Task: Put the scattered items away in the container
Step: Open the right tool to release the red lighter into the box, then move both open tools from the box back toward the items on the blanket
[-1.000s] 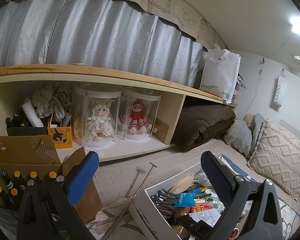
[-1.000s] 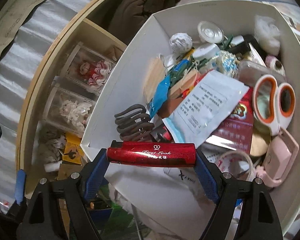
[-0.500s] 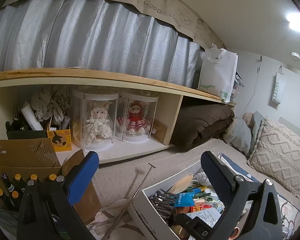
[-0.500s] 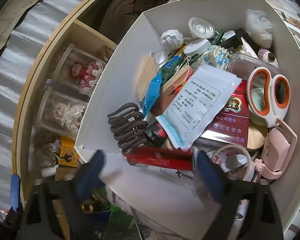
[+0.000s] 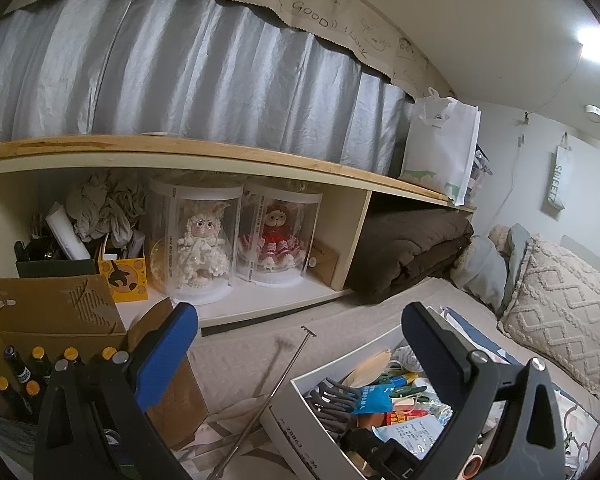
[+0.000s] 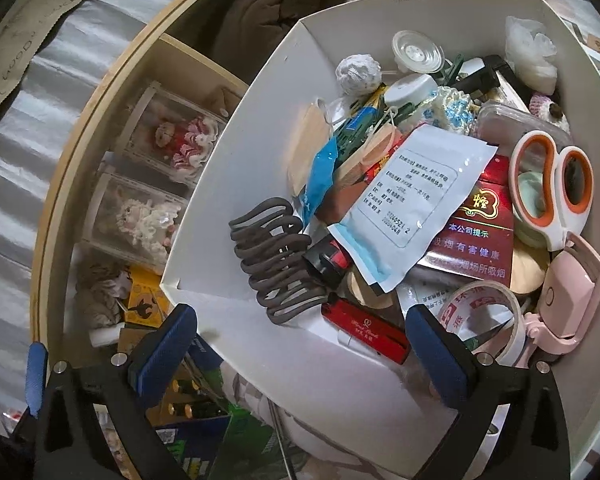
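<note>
A white box (image 6: 268, 128) holds many small items. A red lighter (image 6: 366, 330) lies inside it near the front wall, beside a dark hair claw (image 6: 274, 264), a tape roll (image 6: 484, 312), orange-handled scissors (image 6: 552, 184) and a paper sachet (image 6: 416, 196). My right gripper (image 6: 300, 350) is open and empty just above the box's front wall. My left gripper (image 5: 300, 344) is open and empty, held above the bed, with the box (image 5: 300, 420) low to its right.
A cardboard carton of bottles (image 5: 40, 364) stands at the left. A thin metal rod (image 5: 268, 392) lies on the bed. A shelf (image 5: 260, 300) with two doll cases (image 5: 236, 240), a folded brown blanket (image 5: 408, 244) and pillows (image 5: 560, 312) stand behind.
My right gripper opened and let go of the red lighter, which dropped into the white box. The left gripper stayed open and shifted only slightly.
</note>
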`<state>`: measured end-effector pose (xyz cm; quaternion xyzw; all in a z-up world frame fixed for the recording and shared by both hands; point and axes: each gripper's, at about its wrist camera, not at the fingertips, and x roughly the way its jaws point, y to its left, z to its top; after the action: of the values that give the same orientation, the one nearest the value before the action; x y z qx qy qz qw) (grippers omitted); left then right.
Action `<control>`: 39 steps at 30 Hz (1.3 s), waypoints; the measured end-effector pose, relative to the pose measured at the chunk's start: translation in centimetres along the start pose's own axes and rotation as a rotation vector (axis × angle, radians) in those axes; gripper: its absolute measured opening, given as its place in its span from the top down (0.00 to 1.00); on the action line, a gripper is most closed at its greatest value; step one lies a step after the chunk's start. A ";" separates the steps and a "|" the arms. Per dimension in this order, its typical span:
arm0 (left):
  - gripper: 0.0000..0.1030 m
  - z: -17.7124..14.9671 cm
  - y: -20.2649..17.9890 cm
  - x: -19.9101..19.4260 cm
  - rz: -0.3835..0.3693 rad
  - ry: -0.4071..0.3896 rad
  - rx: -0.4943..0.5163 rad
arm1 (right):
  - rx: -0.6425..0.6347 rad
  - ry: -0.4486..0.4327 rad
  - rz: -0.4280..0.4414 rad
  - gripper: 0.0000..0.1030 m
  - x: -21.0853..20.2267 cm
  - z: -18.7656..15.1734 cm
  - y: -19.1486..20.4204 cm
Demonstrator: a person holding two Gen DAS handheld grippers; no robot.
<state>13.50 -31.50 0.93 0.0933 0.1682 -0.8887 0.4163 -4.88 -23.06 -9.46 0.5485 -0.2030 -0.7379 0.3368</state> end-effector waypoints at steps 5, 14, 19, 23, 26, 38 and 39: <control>0.01 0.0 0.1 0.0 -0.003 -0.003 0.002 | -0.082 -0.025 -0.025 0.00 -0.6 -0.1 0.8; 0.01 -0.1 -0.1 0.0 -0.006 -0.007 0.022 | -0.251 -0.111 -0.096 0.00 -2.6 0.0 1.1; 0.01 -0.1 -0.4 0.1 -0.007 -0.008 0.040 | -0.339 -0.185 -0.134 0.00 -4.2 0.0 1.1; 0.01 -0.2 -0.6 0.1 -0.007 -0.008 0.052 | -0.409 -0.273 -0.149 0.00 -5.7 -0.2 1.0; 0.00 -0.3 -0.8 0.1 -0.013 -0.006 0.055 | -0.449 -0.320 -0.166 0.00 -6.6 -0.2 0.9; 0.00 -0.3 -2.0 0.1 -0.029 0.010 0.105 | -0.560 -0.446 -0.172 0.00 -10.1 -0.1 -0.1; 0.00 -0.3 -2.1 0.1 -0.030 0.008 0.108 | -0.570 -0.460 -0.176 0.00 -10.4 -0.1 -0.2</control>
<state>11.88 -30.21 1.11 0.1167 0.1232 -0.9022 0.3965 -2.99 -15.44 -2.60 0.2679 -0.0119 -0.8949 0.3567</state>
